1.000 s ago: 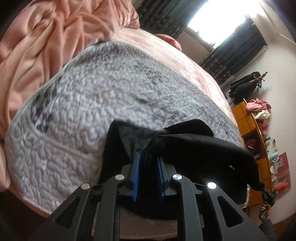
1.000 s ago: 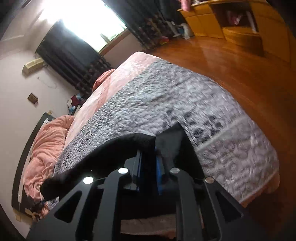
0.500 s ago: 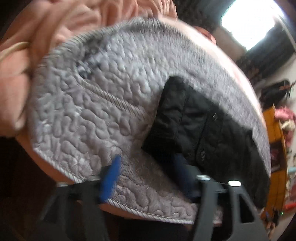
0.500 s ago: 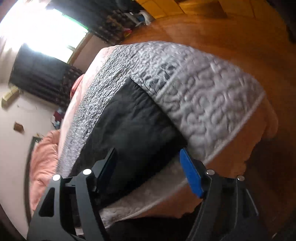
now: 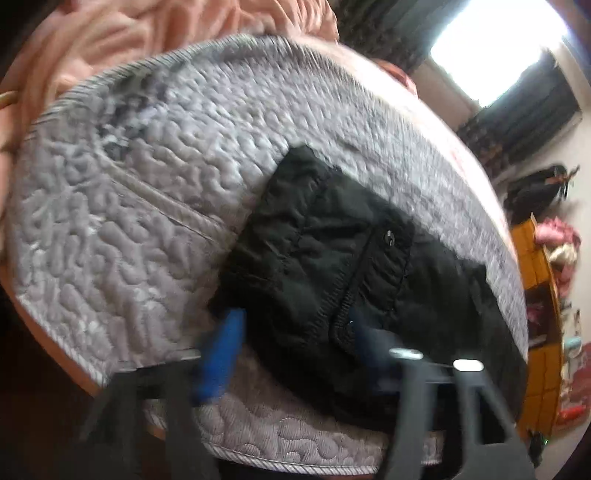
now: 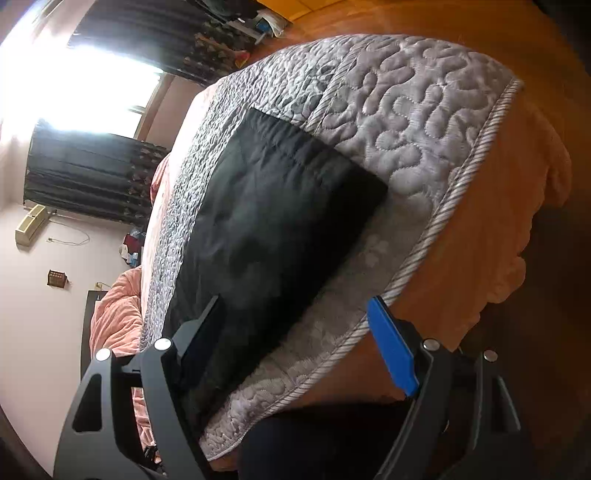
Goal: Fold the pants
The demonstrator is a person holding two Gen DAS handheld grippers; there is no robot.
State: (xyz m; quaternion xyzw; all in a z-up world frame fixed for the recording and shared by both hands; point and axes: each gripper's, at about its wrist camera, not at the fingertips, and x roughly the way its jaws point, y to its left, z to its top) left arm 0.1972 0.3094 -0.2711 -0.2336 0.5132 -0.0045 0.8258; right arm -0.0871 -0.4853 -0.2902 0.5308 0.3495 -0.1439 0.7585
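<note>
Black pants (image 5: 325,266) lie flat on the grey quilted bedspread (image 5: 122,236), the waistband end with a snap button in the left wrist view. The leg end (image 6: 266,221) shows in the right wrist view as a flat dark rectangle. My left gripper (image 5: 291,332) is open with blue pads, its jaws standing on either side of the waistband edge, nothing clamped. My right gripper (image 6: 295,325) is open and empty at the near edge of the bed, its left finger over the pants' edge, its blue pad (image 6: 391,350) off the quilt's corded border.
A rumpled pink blanket (image 5: 122,40) lies at the far left of the bed. An orange cabinet (image 5: 535,295) stands against the wall on the right. Wooden floor (image 6: 424,22) lies beyond the bed corner. Dark curtains (image 6: 92,173) frame a bright window.
Both grippers were shut on the black pants a second ago. They have opened and let the pants drop flat on the bedspread, and have drawn back toward the bed's near edge.
</note>
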